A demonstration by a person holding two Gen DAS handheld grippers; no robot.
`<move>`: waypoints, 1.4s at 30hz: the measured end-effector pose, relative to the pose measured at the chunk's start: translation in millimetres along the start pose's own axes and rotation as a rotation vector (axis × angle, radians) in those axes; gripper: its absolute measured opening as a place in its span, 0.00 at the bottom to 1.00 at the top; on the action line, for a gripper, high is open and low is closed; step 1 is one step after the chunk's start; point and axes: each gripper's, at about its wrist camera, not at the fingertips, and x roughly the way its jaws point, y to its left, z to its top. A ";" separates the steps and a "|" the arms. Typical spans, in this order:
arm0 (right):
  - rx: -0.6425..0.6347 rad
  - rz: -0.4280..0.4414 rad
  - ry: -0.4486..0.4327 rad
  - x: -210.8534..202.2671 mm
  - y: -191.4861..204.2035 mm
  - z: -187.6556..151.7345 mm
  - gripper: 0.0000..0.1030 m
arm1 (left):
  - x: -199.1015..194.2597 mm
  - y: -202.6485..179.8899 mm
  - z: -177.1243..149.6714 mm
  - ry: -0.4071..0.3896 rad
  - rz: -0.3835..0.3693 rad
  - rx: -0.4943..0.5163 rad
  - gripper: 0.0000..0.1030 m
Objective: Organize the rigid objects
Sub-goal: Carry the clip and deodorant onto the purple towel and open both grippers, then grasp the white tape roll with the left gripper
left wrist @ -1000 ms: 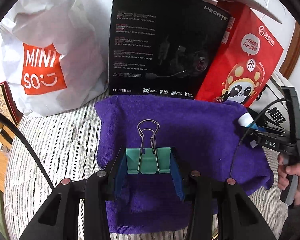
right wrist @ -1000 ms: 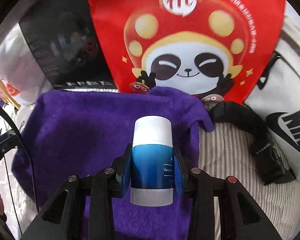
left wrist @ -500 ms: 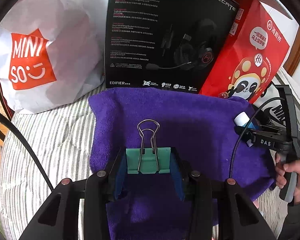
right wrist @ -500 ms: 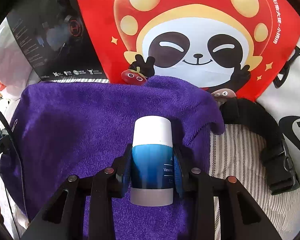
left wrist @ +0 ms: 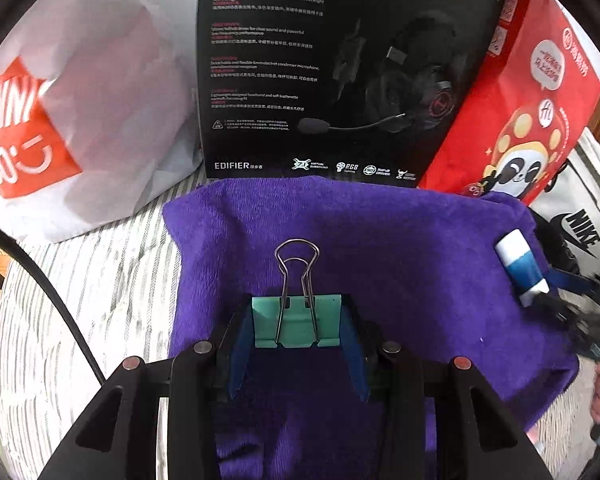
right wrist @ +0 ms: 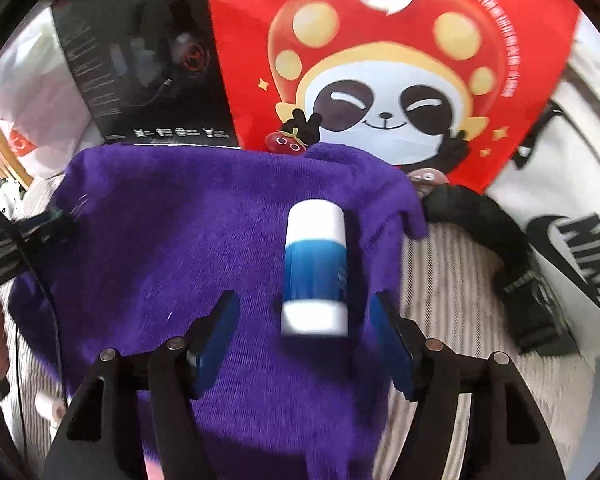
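Observation:
My left gripper (left wrist: 297, 324) is shut on a green binder clip (left wrist: 296, 322) with wire handles pointing forward, held over the near part of a purple towel (left wrist: 380, 248). My right gripper (right wrist: 304, 320) is open, its blue pads apart on either side of a blue and white tube (right wrist: 315, 270) that lies on the purple towel (right wrist: 180, 248) near its right edge. The tube also shows in the left wrist view (left wrist: 520, 266), at the towel's right side, with the right gripper just behind it.
A black headset box (left wrist: 320, 68), a red panda bag (left wrist: 532, 120) and a white Miniso bag (left wrist: 60, 120) stand behind the towel. A white Nike bag (right wrist: 572, 216) and a black strap (right wrist: 508, 264) lie to the right on the striped sheet (left wrist: 100, 280).
My right gripper has opened and released the tube onto the towel. My left gripper has moved forward toward the black box with the clip still held.

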 end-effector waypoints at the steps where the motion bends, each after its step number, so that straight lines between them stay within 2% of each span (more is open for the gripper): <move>1: 0.004 0.002 -0.002 -7.4 -0.3 -4.7 0.65 | 2.3 -1.5 1.4 0.004 0.004 0.004 0.38; 7: 0.018 0.009 -0.019 -36.8 -2.5 -22.2 0.65 | 18.6 -9.9 6.1 0.041 0.035 0.022 0.38; 19: 0.042 0.012 -0.065 -75.7 -11.5 -35.1 0.65 | 26.9 -27.2 9.5 0.068 0.106 0.073 0.38; 22: 0.043 0.006 -0.072 -82.5 -11.9 -38.3 0.65 | 25.2 -32.1 5.6 0.070 0.102 0.068 0.43; 23: 0.044 0.007 -0.073 -85.3 -12.4 -39.6 0.65 | 24.8 -34.3 3.0 0.075 0.098 0.068 0.48; 24: 0.046 0.009 -0.076 -87.3 -12.8 -40.6 0.65 | 20.3 -36.5 -2.2 0.078 0.093 0.071 0.53; 29: 0.067 0.019 -0.075 -97.3 -16.9 -52.6 0.65 | 11.5 -44.5 -24.0 0.082 0.093 0.083 0.63; 34: 0.112 0.045 -0.065 -101.9 -20.7 -69.4 0.65 | -4.4 -50.1 -43.0 0.081 0.075 0.051 0.63; 38: 0.140 0.066 -0.051 -106.4 -21.6 -83.1 0.65 | -38.8 -57.4 -60.3 0.052 0.052 0.036 0.63; 42: 0.159 0.087 -0.044 -109.3 -20.1 -93.8 0.65 | -77.7 -68.2 -85.7 0.018 0.066 0.051 0.63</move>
